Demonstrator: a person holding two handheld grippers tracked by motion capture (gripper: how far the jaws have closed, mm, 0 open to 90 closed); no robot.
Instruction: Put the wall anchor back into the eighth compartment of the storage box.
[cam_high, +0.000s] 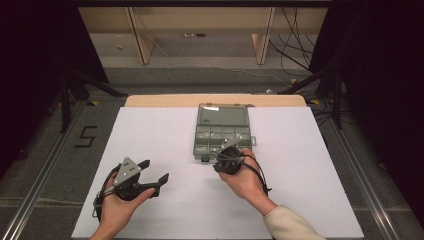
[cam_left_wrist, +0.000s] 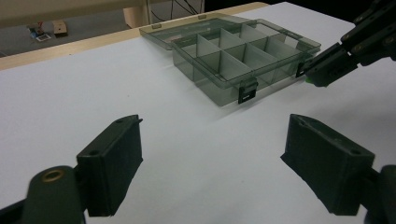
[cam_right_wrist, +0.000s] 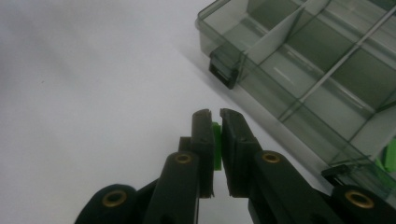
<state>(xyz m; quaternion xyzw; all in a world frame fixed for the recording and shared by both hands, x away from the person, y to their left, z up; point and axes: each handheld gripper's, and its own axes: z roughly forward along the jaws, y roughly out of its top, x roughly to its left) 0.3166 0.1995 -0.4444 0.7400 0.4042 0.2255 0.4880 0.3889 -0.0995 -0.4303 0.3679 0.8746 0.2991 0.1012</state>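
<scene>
While the organizer box is sitting open: both grippers are working at the near half of the tabletop.
Right gripper (cam_right_wrist: 215, 122): its jaws are clenching a small green piece (cam_right_wrist: 215, 144), which is showing as a thin strip between them.
Right gripper's place: it is hovering just beside the near edge of the organizer box (cam_high: 220, 134), near that box's near right corner, seen in the high view (cam_high: 231, 152).
Organizer box: it is lying toward the far edge of the tabletop (cam_high: 165, 130), about midway between the left and right edges, with its clear lid folded back flat toward the far edge.
Compartments: white dividers are splitting the tray; a second green bit (cam_right_wrist: 388, 157) is lying in the compartment at the right edge of the right gripper view.
Latches: two dark latches are hanging on the box's near wall (cam_left_wrist: 247, 91).
Left gripper (cam_high: 152, 172): its jaws are standing wide apart and holding nothing, near the near left corner of the tabletop, well apart from the box.
</scene>
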